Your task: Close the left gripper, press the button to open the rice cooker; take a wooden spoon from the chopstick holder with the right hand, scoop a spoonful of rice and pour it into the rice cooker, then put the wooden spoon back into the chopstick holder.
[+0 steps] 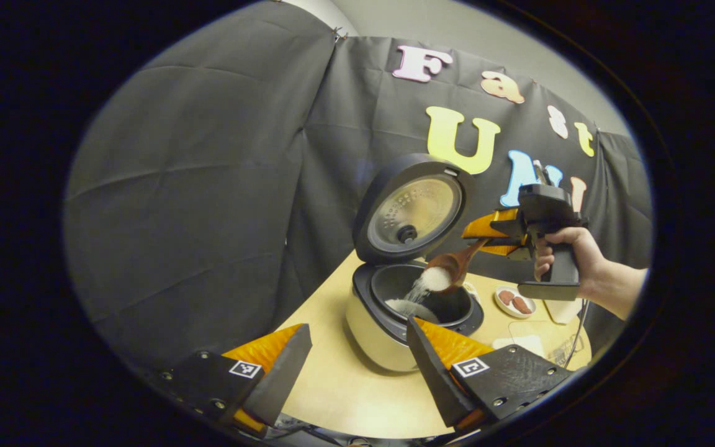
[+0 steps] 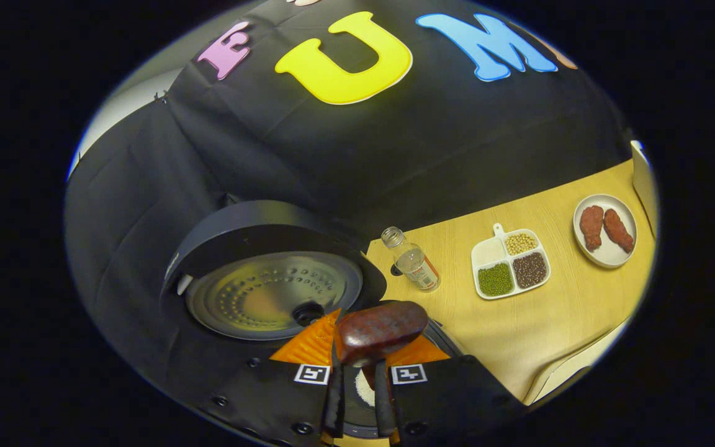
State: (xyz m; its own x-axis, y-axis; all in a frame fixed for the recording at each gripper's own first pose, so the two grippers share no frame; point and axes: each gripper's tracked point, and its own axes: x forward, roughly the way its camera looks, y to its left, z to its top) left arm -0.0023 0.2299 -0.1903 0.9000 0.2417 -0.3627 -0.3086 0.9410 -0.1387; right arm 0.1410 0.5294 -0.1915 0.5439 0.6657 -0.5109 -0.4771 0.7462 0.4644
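Right tool point(image 1: 488, 239), bottle point(image 2: 413, 261) beside rice cooker point(image 1: 395, 323)

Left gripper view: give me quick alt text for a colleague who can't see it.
The right gripper tips a wooden spoon, pouring rice into the open rice cooker on the table. The left gripper is open in the foreground.

So we've got a light wood worktop point(image 2: 556, 323) with the open rice cooker point(image 1: 388, 335) sitting on it. Beside that stands a small clear bottle point(image 2: 413, 261), then a white divided dish point(image 2: 510, 262) of grains and beans, and a little plate point(image 2: 606, 231) holding two brown pieces.
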